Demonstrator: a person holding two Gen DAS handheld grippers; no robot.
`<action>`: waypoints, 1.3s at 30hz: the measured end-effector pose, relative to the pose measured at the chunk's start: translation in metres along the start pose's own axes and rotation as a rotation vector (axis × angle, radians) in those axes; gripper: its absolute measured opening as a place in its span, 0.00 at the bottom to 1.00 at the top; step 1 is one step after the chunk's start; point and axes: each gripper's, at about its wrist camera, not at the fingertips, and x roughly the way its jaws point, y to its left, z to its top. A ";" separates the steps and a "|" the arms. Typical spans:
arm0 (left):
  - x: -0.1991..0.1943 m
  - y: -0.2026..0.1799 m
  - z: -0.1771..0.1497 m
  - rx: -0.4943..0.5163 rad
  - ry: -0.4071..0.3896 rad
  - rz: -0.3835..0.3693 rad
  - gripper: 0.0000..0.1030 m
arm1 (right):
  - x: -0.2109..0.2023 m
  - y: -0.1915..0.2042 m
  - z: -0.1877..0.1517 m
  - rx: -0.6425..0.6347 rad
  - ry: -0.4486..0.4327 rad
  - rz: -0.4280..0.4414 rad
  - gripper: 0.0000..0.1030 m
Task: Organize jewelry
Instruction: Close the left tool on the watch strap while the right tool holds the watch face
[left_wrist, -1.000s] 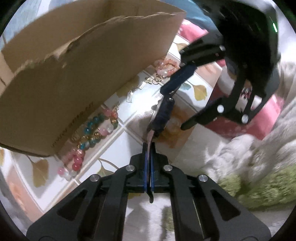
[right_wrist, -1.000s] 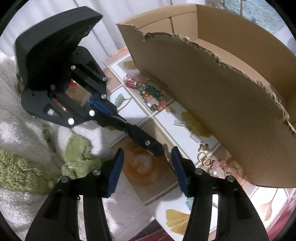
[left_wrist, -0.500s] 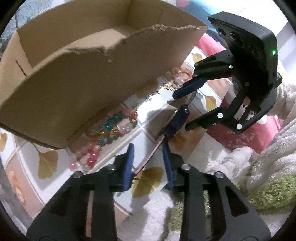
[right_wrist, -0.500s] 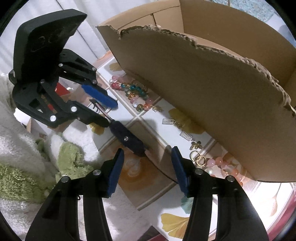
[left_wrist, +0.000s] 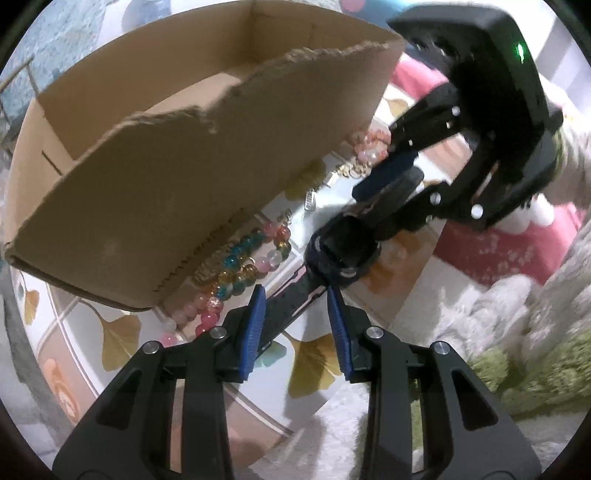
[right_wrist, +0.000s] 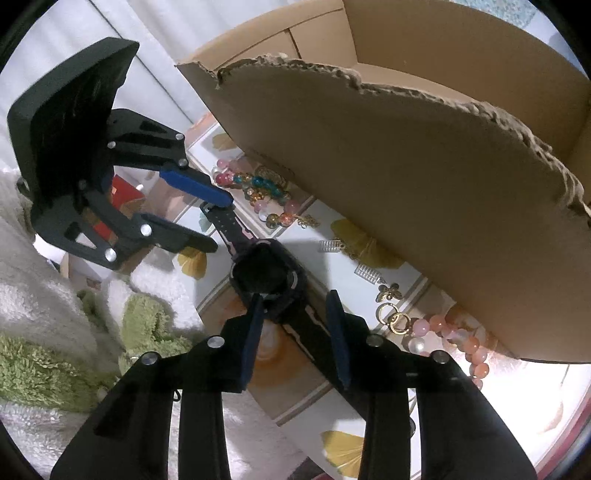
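A watch (right_wrist: 267, 278) lies on the tiled worktop (right_wrist: 369, 424) beside the cardboard box (right_wrist: 424, 184). Right tongs (right_wrist: 295, 332) are closing about its strap; left tongs (left_wrist: 293, 317) stand open around the other strap end. Judgement: light, limp straps, rigid case; hold near the case.

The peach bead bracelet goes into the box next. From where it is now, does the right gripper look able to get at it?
Probably not straight away: the right gripper has its closing jaws around the black watch, and the peach bead bracelet lies partly under the cardboard box wall.
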 end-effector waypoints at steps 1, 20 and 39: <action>0.001 -0.003 0.000 0.017 -0.003 0.011 0.32 | -0.001 0.001 0.000 -0.010 0.001 -0.009 0.33; 0.019 -0.029 0.006 0.178 0.047 -0.105 0.39 | 0.019 0.047 0.000 -0.356 0.078 -0.158 0.55; 0.027 -0.052 0.001 0.338 0.035 0.007 0.38 | 0.018 0.050 0.003 -0.296 0.137 -0.117 0.42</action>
